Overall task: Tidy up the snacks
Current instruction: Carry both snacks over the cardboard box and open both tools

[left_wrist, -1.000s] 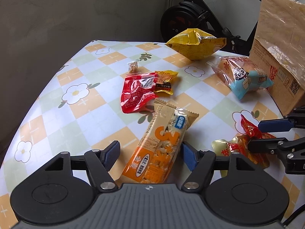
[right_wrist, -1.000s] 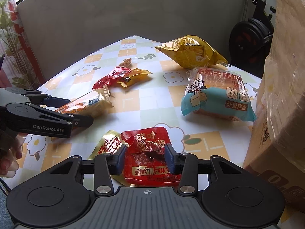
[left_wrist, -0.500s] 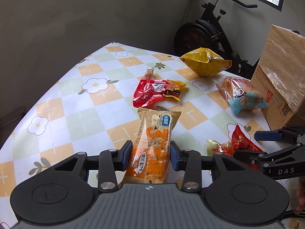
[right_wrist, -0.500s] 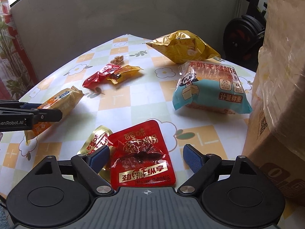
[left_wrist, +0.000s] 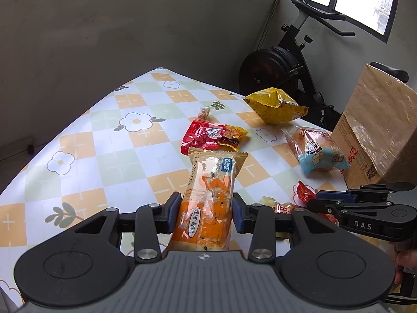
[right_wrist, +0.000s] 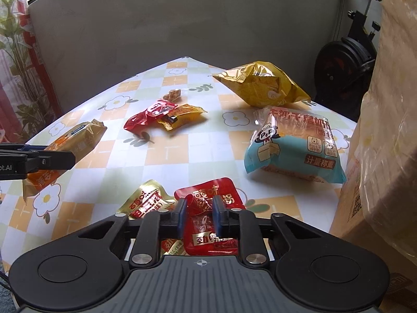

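My left gripper (left_wrist: 207,212) is shut on an orange cereal bar packet (left_wrist: 208,203) and holds it above the flowered tablecloth (left_wrist: 104,161). The bar also shows in the right wrist view (right_wrist: 65,146). My right gripper (right_wrist: 199,215) is shut on a red snack pouch (right_wrist: 211,221), which is crumpled between the pads; a gold pouch (right_wrist: 146,202) lies partly under it. The right gripper also shows at the right of the left wrist view (left_wrist: 331,203).
On the table lie a yellow chip bag (right_wrist: 263,86), a blue-and-orange bread pack (right_wrist: 294,148), a small red and a small yellow packet (right_wrist: 164,116) and a wrapped candy (right_wrist: 172,94). A cardboard box (right_wrist: 383,140) stands at the right. An exercise bike (left_wrist: 284,67) is behind.
My left gripper has lifted the cereal bar higher off the table. My right gripper was open around the red pouch half a second ago and has now shut on it.
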A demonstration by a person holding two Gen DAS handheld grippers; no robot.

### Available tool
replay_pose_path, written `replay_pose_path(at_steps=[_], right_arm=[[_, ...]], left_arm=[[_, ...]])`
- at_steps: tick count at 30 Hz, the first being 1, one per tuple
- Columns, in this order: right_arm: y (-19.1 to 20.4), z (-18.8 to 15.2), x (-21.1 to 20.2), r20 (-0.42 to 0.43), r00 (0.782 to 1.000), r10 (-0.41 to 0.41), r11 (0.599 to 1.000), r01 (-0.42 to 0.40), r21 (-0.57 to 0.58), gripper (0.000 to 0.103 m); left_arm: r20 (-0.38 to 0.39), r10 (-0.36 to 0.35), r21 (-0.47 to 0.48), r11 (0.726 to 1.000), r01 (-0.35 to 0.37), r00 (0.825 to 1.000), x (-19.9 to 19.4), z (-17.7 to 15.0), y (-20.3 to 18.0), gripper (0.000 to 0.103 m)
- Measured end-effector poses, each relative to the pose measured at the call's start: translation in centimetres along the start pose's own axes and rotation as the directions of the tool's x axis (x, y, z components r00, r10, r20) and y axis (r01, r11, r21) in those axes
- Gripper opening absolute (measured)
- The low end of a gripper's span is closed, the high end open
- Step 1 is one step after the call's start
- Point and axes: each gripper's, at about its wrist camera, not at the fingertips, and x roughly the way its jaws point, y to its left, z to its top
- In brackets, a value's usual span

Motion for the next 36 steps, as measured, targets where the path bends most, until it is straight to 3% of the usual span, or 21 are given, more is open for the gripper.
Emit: replay_pose_path(at_steps=[1,10,18,22,29,33,36], right_arm=[[0.0,0.0,-0.2,0.002,1.0,-0.003,1.0,0.003,-0.001,0.002],[-1.0,-0.5,-2.5,0.049,0.999,-0.009,0.999,0.007,0.032,0.0],[-1.2,1.6,-6.7,0.165,0.986,0.025,0.999,-0.032,0.04,0.0],[-1.0,4.1,-9.9,0.256,0.966,0.044,0.999,-0.048,0.007,0.0],[-2.5,8.7,-16.8,0.418,0.907,0.056,0.998,-0.05,-0.024,0.0],[-5.4,10.2,-20.5,0.466,0.885,0.006,1.0,0.0,-0.014,0.0],[-8.6,10.4,-22.3,0.471,0.881,-0.054,0.999,0.051,0.019,0.0]], left_arm=[[0.002,-0.001,-0.001,1.0,0.001,1.0,-0.1,0.0,-0.1,0.043],[0.022,-0.009,-0.001,1.0,0.009,1.0,-1.7,0.3,-0.7,0.043],[0.086,-0.022,0.017,1.0,0.021,0.996,-3.8,2.2,-1.5,0.043],[0.139,-0.035,0.032,0.999,0.031,0.99,-5.2,4.3,-2.5,0.043],[0.229,-0.069,0.089,0.995,0.049,0.971,-7.7,8.2,-6.1,0.043],[0.265,-0.109,0.111,0.99,0.082,0.958,-8.7,10.0,-8.7,0.043],[0.277,-0.141,0.124,0.986,0.11,0.95,-8.9,10.9,-10.8,0.043]])
